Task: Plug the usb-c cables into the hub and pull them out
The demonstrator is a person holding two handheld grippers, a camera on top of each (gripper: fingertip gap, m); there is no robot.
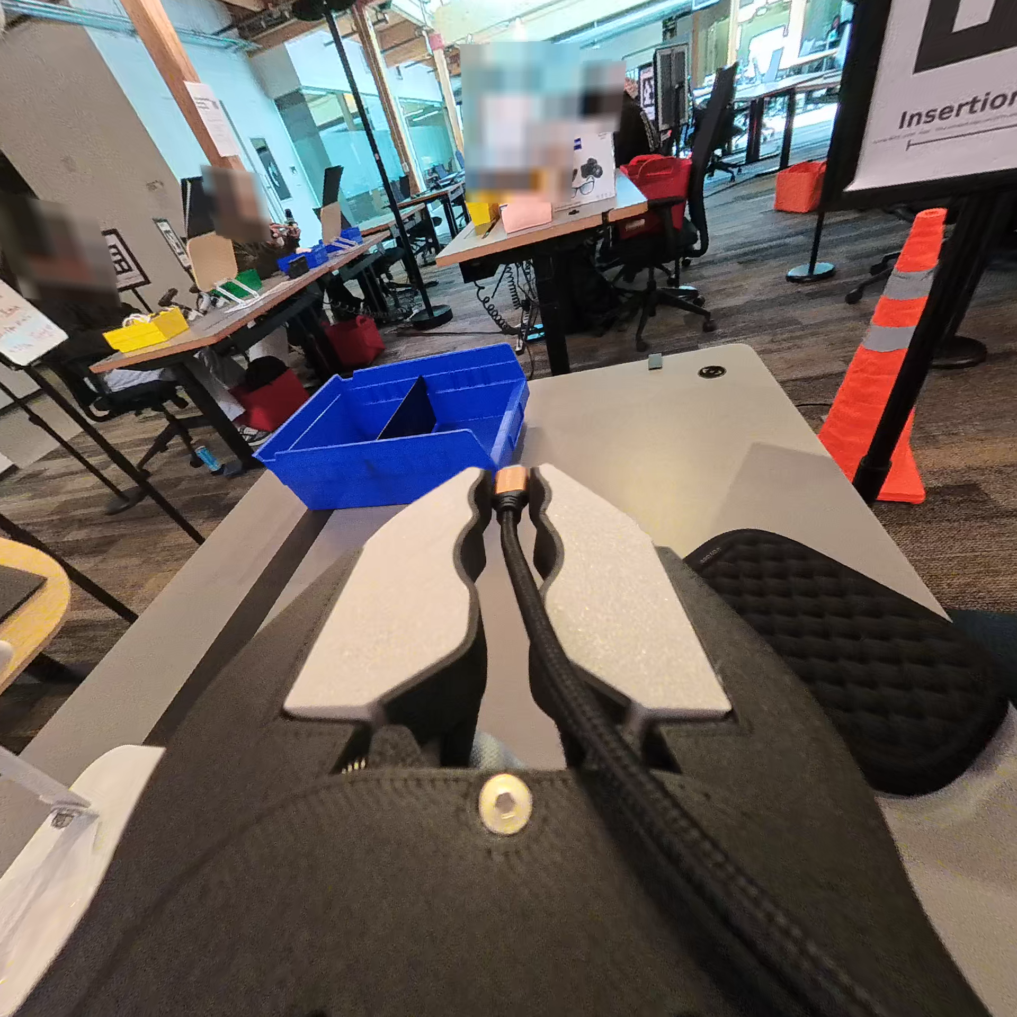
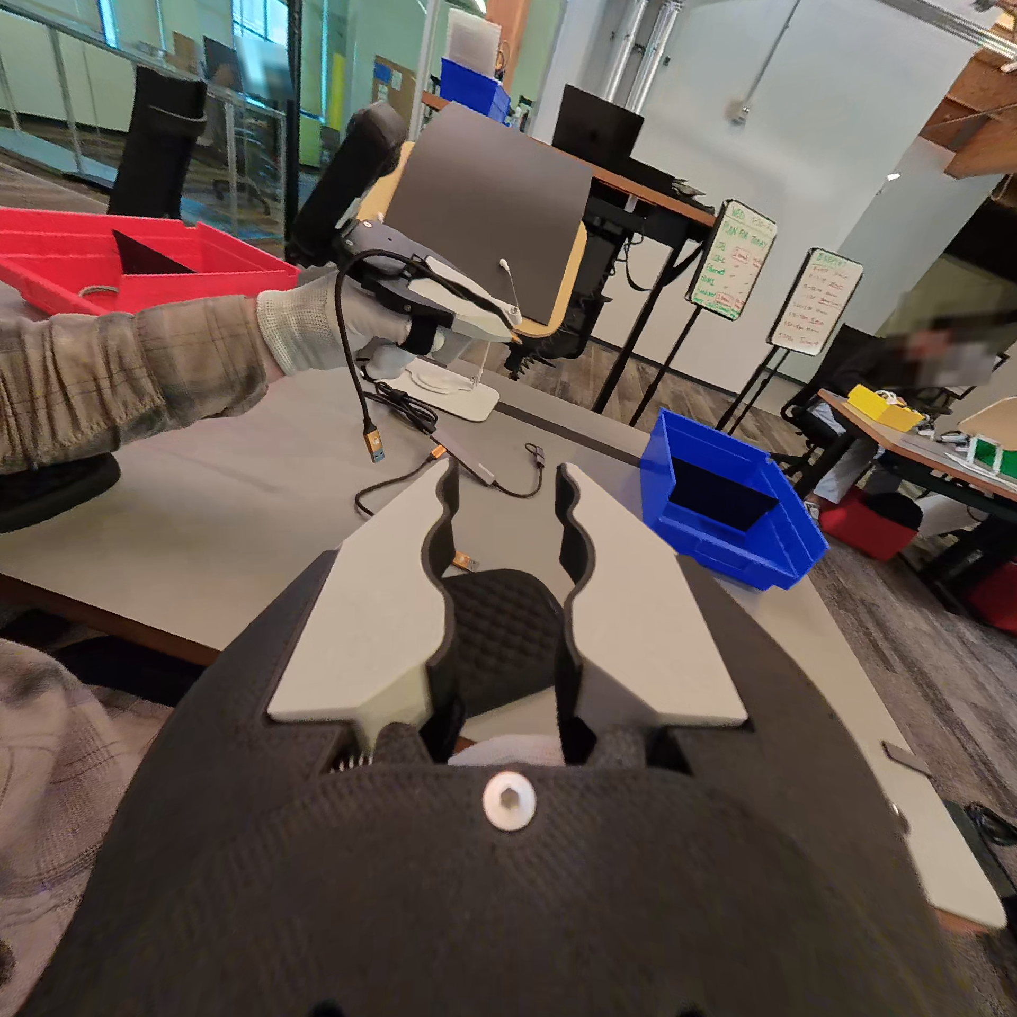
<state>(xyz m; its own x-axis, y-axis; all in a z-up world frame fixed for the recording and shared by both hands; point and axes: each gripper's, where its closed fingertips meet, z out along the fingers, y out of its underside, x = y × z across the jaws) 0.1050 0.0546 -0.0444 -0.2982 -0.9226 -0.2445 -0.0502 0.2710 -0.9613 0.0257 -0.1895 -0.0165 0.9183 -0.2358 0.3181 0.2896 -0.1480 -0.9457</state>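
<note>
Two claws work above my grey table [image 2: 231, 512]: the left claw [image 1: 510, 484] is clamped on a black braided cable [image 1: 528, 583] at its orange plug, held aloft, its far end dangling. My right claw [image 2: 503, 479] hangs wide open, empty, over the slim hub [image 2: 477, 466] lying near a blue bin [image 2: 721, 495].

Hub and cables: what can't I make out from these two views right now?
- Hub: in the right wrist view it is small and far off, so its ports and which plugs are seated cannot be told. It is absent from the left wrist view.
- Held cable: in the left wrist view the left tool covers the plug's tip.
- Loose plug: the right tool's finger hides its cable.
</note>
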